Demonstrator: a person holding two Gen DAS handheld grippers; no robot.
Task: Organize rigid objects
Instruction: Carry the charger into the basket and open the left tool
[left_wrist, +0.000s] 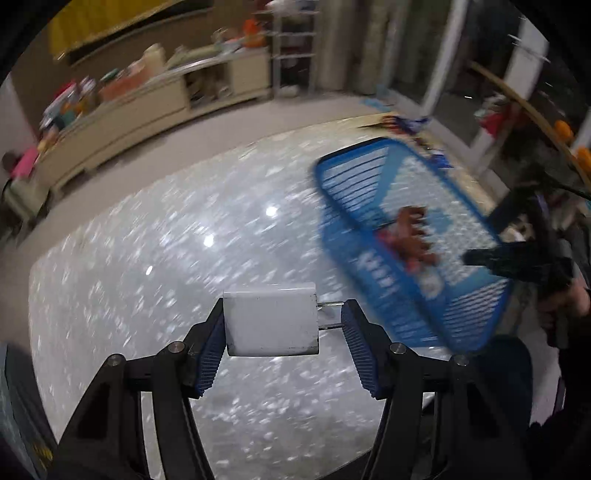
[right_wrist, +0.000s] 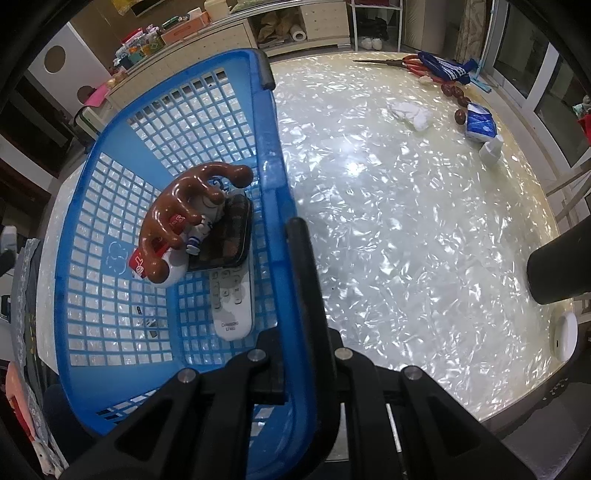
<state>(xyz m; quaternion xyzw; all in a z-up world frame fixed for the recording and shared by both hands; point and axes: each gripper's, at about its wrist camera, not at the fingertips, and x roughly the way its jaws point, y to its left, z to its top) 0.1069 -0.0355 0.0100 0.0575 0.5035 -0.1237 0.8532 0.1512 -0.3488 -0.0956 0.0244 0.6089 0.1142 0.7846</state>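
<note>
**Charger held above the table, basket rim clamped**

The blue basket (right_wrist: 110, 206) stands on the pearly table (right_wrist: 406, 240). Inside it lie a brown antlered figurine (right_wrist: 184, 218) with a red band bearing white letters, too partial to read, a dark flat case (right_wrist: 229, 232) under the figurine's side, and a white remote (right_wrist: 232, 295) with small grey print near its lower end that cannot be read for sure. A few tiny dark bits sit on the basket floor.

The right gripper (right_wrist: 291, 280) has its fingers closed narrow on the basket's right-hand rim. The left gripper (left_wrist: 282, 332) grips a white charger block (left_wrist: 271, 321) at mid width, one pad on the block's side and the other at its metal prongs, held above the table, left of the basket.

At the table's far edge lie scissors (right_wrist: 391, 62), a blue-and-white cloth (right_wrist: 447, 68), a crumpled tissue (right_wrist: 410, 112), some dark round pieces (right_wrist: 460, 99) and a blue tissue pack (right_wrist: 480, 125).
</note>
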